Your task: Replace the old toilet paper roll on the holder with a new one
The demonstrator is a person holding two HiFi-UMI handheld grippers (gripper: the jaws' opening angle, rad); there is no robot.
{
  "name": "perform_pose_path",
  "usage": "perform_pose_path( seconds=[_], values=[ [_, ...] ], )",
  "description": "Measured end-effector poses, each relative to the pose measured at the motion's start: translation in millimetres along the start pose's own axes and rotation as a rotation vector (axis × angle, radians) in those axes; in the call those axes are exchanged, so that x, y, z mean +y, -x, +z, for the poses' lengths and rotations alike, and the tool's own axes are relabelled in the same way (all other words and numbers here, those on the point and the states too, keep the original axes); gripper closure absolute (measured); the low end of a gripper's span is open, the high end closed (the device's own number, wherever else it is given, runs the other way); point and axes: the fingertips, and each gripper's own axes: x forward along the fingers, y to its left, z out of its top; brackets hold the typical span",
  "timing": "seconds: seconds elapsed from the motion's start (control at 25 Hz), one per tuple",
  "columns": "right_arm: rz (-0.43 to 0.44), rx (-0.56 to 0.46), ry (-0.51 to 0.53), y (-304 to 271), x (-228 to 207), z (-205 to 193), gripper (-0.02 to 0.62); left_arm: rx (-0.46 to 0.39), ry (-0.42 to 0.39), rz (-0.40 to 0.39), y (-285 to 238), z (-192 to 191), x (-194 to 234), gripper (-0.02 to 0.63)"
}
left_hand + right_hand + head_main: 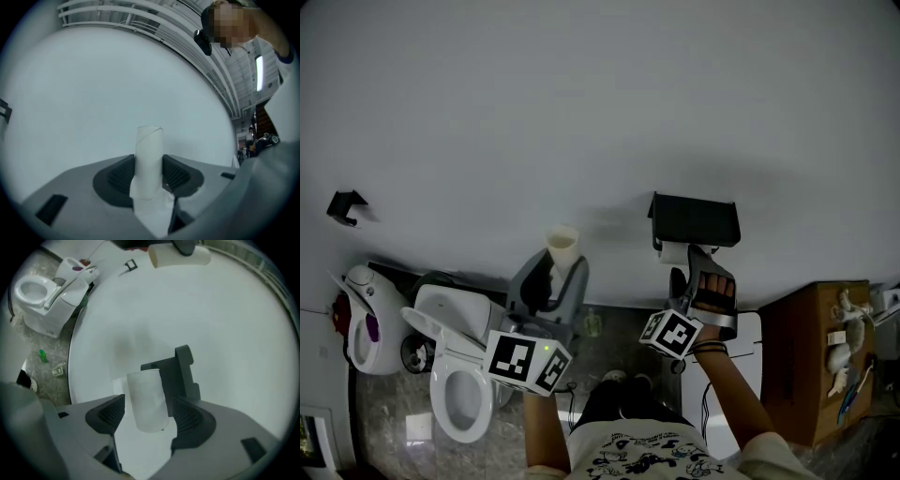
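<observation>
A black paper holder (694, 220) hangs on the white wall; the right gripper view shows this holder (176, 373) just behind the jaws. My right gripper (689, 269) is right below it, shut on a white toilet roll (147, 399) with a loose sheet trailing down. The same roll (675, 251) sits under the holder's left end. My left gripper (553, 272) stays further left, away from the holder, pointing at bare wall. It is shut on an almost bare cardboard tube (149, 159), which stands upright (562, 246) with a scrap of paper hanging off it.
A white toilet (459, 394) stands at lower left, beside a white and purple appliance (366, 319). A cardboard box (816, 361) holding small items is on the right. A black hook (345, 206) is on the wall at far left. A green bottle (592, 323) lies on the floor.
</observation>
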Motion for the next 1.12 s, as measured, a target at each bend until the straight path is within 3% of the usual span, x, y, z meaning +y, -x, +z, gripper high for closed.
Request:
perform_pose_path(
  seconds=[0.2,0.32,0.52,0.88,0.96,1.04,1.12],
  values=[
    [0.150,-0.101,-0.299,27,-4,-2,0.282,-0.002,-0.003,-0.044,-13,0,-16,0.419],
    [0.183,-0.151,-0.512,40,-22,-11,0.282,0.006,-0.004,-0.067,-23,-1,-26,0.419],
    [0.130,-0.234,-0.825,54,-68,-36,0.282,0.006,-0.006,-0.092,-37,-3,-40,0.419],
    [0.018,-0.311,-1.184,64,-118,-92,0.284,-0.016,0.005,-0.089,-55,3,-54,0.419],
    [-0.038,-0.319,-1.264,68,-126,-105,0.328,-0.017,0.007,-0.087,-58,3,-55,0.419],
    [-0.091,-0.316,-1.332,71,-131,-117,0.442,-0.017,0.008,-0.085,-60,4,-56,0.419],
    [-0.112,-0.311,-1.379,72,-132,-127,0.510,-0.016,0.009,-0.079,-62,4,-57,0.419]
  ],
)
